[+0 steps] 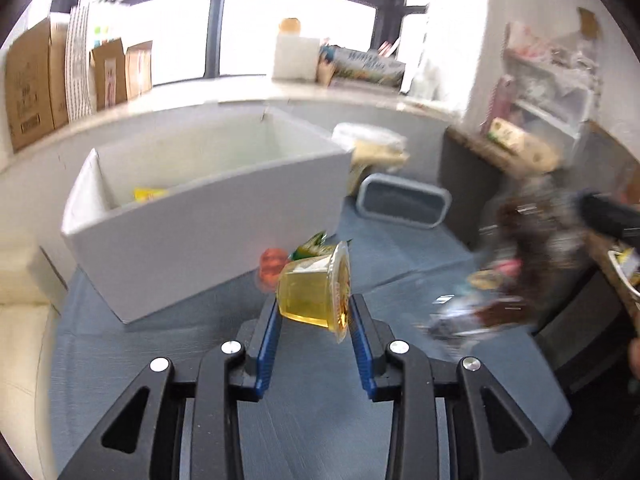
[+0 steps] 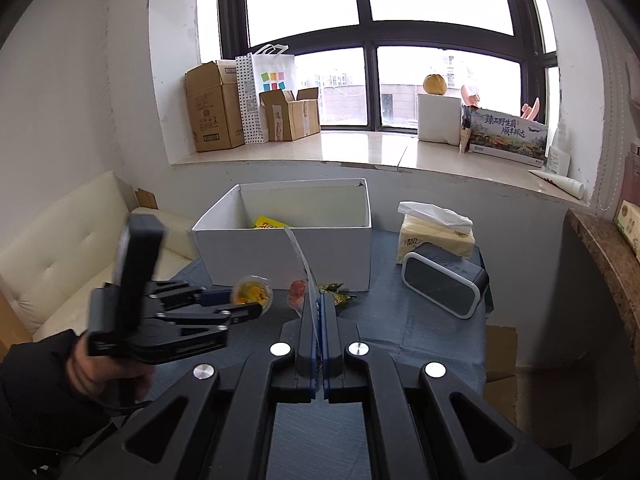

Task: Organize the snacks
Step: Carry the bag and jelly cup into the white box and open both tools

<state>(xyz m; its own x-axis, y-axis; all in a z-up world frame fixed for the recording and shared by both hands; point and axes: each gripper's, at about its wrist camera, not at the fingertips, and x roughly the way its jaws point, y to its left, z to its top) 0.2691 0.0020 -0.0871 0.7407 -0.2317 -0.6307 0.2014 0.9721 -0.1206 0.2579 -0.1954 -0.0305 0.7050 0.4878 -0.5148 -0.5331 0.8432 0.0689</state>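
My left gripper [image 1: 314, 304] is shut on a yellow jelly cup [image 1: 314, 294], held on its side above the blue table mat, in front of the white box [image 1: 192, 236]. It also shows in the right wrist view [image 2: 240, 300] with the cup [image 2: 252, 290]. My right gripper [image 2: 319, 300] is shut on the edge of a snack bag [image 2: 302, 258]; in the left wrist view that bag [image 1: 508, 276] is a dark blur at right. A yellow packet [image 2: 269, 224] lies in the box [image 2: 288, 256]. An orange-red jelly cup [image 2: 297, 289] and a green packet [image 2: 334, 290] lie before the box.
A tissue pack [image 2: 434, 236] and a black speaker [image 2: 444, 278] stand right of the box. A cream sofa [image 2: 68, 248] is at left. Cardboard boxes [image 2: 216, 108] and a printed carton [image 2: 506, 136] sit on the windowsill. A counter edge [image 2: 608, 264] is at right.
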